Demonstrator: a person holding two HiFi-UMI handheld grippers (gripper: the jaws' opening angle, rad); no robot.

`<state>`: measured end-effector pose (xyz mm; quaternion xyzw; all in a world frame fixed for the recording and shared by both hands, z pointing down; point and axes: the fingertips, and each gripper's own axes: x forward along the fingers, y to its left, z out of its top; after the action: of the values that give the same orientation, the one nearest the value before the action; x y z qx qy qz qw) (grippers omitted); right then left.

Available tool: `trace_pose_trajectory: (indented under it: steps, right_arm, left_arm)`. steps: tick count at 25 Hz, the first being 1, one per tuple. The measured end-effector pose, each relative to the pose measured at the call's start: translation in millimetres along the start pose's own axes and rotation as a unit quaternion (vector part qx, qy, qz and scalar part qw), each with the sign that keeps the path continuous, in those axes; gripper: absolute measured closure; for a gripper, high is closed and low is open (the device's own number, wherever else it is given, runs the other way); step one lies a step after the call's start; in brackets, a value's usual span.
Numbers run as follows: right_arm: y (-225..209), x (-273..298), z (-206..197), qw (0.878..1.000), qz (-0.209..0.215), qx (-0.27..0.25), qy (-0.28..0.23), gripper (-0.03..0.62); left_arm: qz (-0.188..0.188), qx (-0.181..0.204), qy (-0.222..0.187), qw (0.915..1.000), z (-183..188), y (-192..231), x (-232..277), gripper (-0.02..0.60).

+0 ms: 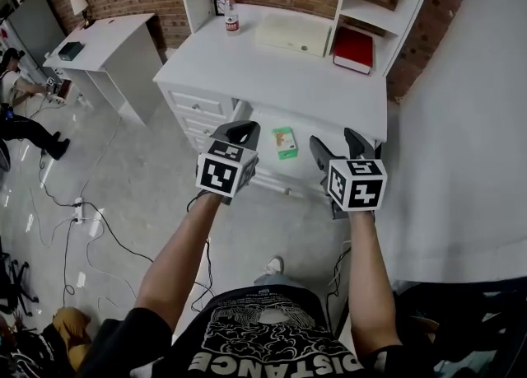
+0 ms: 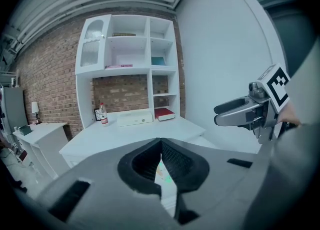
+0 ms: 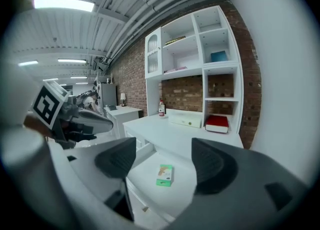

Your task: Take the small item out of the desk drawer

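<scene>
Small green box (image 1: pixel 284 142) lay flat on the floor of the open desk drawer (image 1: pixel 268 119); probably a carton, print too small to read. Right gripper (image 1: pixel 338 145) hovered clear of it, jaws wide and empty. Left gripper (image 1: pixel 242 131) alongside, jaws closed tip to tip on nothing.

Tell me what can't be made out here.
- Print on the box: too small in every view.
- Same box, left gripper view: mostly hidden behind the shut left gripper.
- Right end of the drawer, head view: behind the right gripper.
- Label on the bottle: too small.
</scene>
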<state>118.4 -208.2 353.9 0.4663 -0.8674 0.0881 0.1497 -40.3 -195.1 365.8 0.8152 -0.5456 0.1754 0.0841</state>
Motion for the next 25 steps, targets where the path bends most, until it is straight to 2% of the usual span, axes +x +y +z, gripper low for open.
trace_pose_trajectory:
  steps: [9, 14, 21, 25]
  right_arm:
    - [-18.0, 41.3, -8.3, 0.999, 0.025, 0.012, 0.018, 0.227]
    - [-12.7, 61.9, -23.6, 0.998, 0.050, 0.026, 0.039, 0.198]
    - [2.4, 88.9, -48.7, 0.994, 0.078, 0.011, 0.078, 0.184]
    - [8.1, 109.5, -69.4, 0.989, 0.093, 0.028, 0.115, 0.166]
  left_arm:
    - [0.015, 0.004, 0.003, 0.9999, 7.1, 18.8, 34.9, 0.574]
    - [0.018, 0.002, 0.009, 0.9998, -2.8, 25.5, 42.8, 0.572]
    - [0.023, -0.014, 0.013, 0.9995, -21.4, 41.6, 46.8, 0.574]
    - [0.017, -0.009, 0.029, 0.9994, -37.6, 48.9, 57.0, 0.574]
